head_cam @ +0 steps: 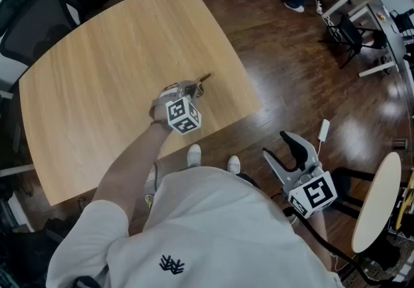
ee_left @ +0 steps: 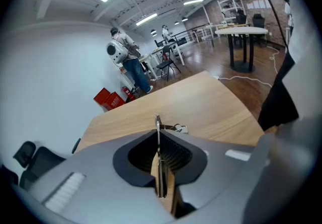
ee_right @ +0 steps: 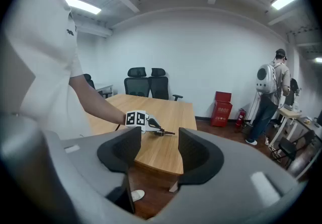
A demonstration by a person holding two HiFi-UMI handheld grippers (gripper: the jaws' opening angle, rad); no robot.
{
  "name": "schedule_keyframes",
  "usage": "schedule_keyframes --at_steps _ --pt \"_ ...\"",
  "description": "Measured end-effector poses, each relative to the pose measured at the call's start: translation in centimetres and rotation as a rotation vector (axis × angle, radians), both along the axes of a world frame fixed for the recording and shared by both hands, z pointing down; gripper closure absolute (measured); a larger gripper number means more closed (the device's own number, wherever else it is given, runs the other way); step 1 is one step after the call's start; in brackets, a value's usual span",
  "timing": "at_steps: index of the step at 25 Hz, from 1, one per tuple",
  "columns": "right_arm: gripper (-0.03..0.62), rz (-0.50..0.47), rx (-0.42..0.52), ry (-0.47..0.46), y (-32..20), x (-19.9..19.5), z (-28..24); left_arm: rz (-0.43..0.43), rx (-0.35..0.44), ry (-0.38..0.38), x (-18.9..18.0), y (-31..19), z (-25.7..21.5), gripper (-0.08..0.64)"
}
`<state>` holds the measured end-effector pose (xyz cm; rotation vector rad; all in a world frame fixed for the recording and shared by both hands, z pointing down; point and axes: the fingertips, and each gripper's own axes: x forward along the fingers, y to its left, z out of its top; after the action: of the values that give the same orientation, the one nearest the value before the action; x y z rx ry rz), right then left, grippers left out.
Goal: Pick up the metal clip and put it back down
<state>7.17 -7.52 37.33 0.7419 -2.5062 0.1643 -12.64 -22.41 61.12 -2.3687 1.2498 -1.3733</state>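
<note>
The left gripper (ee_left: 159,142) has its jaws pressed together on the clip (ee_left: 158,123), a thin metal strip standing on edge between the pads. Its wire loop pokes out toward 1 o'clock over the table (ee_left: 211,102). At 11 o'clock a person (ee_left: 123,57) with a backpack stands, with red boxes (ee_left: 109,99) just below.
</note>
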Motion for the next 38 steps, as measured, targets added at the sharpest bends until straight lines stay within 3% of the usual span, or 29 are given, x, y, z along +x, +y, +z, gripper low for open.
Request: schedule_keyframes --at_steps 5,8,12,18,24,33,35,38 --pt "0.354 -0.02 0.013 -0.014 -0.2 -0.8 -0.3 -0.106 -0.022 0.318 -0.3 0.7 -5.6 0.548" --pt "0.356 -0.034 0.027 -0.028 -0.7 -1.4 -0.5 -0.131 0.013 0.473 -1.1 1.9 -11.1 0.548" --pt "0.356 -0.058 0.042 -0.046 -1.6 -2.1 -0.7 -0.14 0.071 0.59 -2.7 3.8 -18.6 0.548" --pt "0.356 -0.11 0.062 -0.067 -2.4 -3.8 -1.1 -0.179 0.12 0.721 -5.9 7.7 -25.5 0.548" --pt "0.356 -0.151 0.067 -0.067 -3.0 -4.9 -1.0 -0.22 0.152 0.789 -7.7 10.3 -28.0 0.546" --pt "0.356 -0.147 0.071 -0.061 -2.7 -5.8 -1.2 -0.21 0.071 0.845 -7.9 8.7 -25.5 0.546" --pt "0.356 -0.127 0.07 -0.06 -2.6 -5.5 -1.1 -0.199 0.037 0.821 -7.4 7.8 -23.9 0.546" --pt "0.356 -0.093 0.067 -0.055 -2.3 -4.9 -1.0 -0.158 0.005 0.688 -6.3 6.3 -20.5 0.546"
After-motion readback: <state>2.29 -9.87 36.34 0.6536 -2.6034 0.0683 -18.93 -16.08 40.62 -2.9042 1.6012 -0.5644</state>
